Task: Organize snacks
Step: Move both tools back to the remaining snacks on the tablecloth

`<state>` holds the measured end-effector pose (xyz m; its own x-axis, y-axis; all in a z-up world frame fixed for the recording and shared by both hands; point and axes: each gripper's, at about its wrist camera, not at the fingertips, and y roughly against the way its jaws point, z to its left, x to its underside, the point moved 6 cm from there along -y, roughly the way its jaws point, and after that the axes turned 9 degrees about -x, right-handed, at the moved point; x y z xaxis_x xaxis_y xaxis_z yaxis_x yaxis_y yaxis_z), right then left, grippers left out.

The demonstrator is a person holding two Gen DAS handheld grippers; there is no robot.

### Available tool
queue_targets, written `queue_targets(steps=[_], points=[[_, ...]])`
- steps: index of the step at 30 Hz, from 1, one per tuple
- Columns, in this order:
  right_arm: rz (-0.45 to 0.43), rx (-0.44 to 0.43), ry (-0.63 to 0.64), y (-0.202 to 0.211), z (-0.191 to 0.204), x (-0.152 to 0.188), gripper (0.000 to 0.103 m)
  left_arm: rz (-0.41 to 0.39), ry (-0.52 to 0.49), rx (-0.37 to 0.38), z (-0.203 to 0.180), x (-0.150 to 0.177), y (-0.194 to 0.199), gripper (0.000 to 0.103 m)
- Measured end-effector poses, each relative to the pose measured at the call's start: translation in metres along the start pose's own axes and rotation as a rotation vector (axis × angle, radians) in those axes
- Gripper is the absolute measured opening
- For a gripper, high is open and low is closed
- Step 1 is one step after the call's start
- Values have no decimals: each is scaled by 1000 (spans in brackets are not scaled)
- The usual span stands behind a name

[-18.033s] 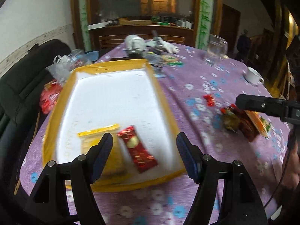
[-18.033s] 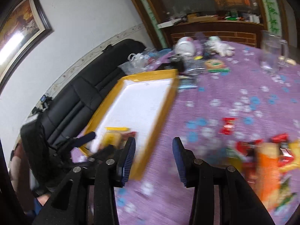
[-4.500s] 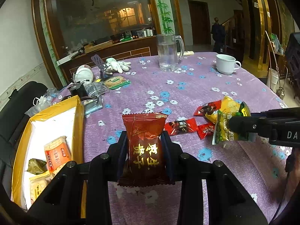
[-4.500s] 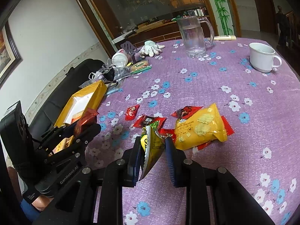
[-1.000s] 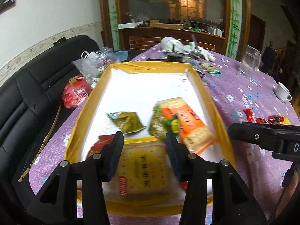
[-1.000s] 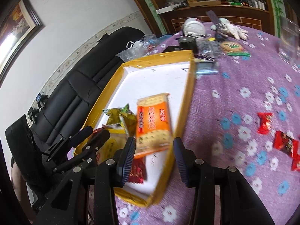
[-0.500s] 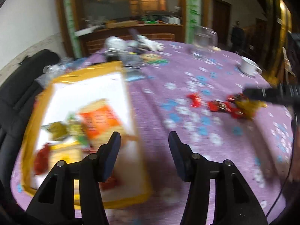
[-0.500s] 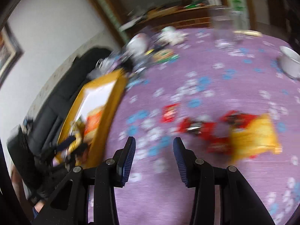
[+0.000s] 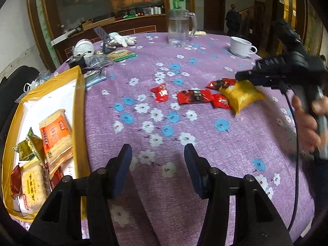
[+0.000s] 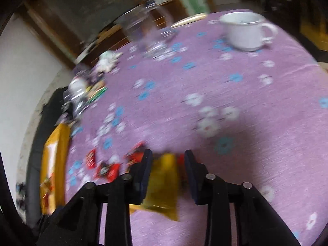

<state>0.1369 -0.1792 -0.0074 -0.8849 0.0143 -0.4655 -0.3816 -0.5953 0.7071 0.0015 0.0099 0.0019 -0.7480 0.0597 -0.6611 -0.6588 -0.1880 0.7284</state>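
My right hand-held gripper (image 10: 167,164) hangs with its jaws apart over the yellow snack bag (image 10: 164,182), which lies on the bench (image 9: 205,147) between and just under the two fingers, so I judge I am at the pick-up step and next need to drop lower and close on the bag. My left hand-held gripper (image 9: 156,157) is also spread wide and empty above bare cloth, with the red candy packets (image 9: 194,96) well ahead and the yellow tray (image 9: 79,110) of sorted snacks to its left.
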Motion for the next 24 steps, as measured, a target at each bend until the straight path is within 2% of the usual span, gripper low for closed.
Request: queue_targets(steps=[2, 4, 5, 6, 8, 11, 14, 16, 20, 24], points=[[106, -92, 80, -12, 31, 19, 36, 3, 16, -5, 7, -1, 0, 51], [290, -284, 126, -28, 64, 47, 35, 3, 29, -14, 14, -2, 1, 51], [345, -353, 144, -31, 77, 56, 33, 1, 35, -16, 17, -2, 2, 51], [342, -346, 166, -32, 83, 58, 34, 0, 41, -16, 19, -3, 3, 51], [295, -271, 202, -28, 82, 54, 36, 2, 51, -10, 22, -4, 3, 51], [225, -192, 187, -20, 69, 44, 36, 23, 66, 28, 23, -3, 2, 51], [202, -197, 143, -17, 62, 37, 36, 33, 66, 66, 27, -1, 3, 51], [198, -203, 158, -14, 62, 37, 36, 23, 25, 103, 22, 1, 6, 53], [188, -217, 160, -14, 67, 34, 36, 4, -194, 203, -9, 11, 16, 54], [185, -219, 145, -10, 63, 34, 36, -9, -486, 195, -31, 26, 26, 55]])
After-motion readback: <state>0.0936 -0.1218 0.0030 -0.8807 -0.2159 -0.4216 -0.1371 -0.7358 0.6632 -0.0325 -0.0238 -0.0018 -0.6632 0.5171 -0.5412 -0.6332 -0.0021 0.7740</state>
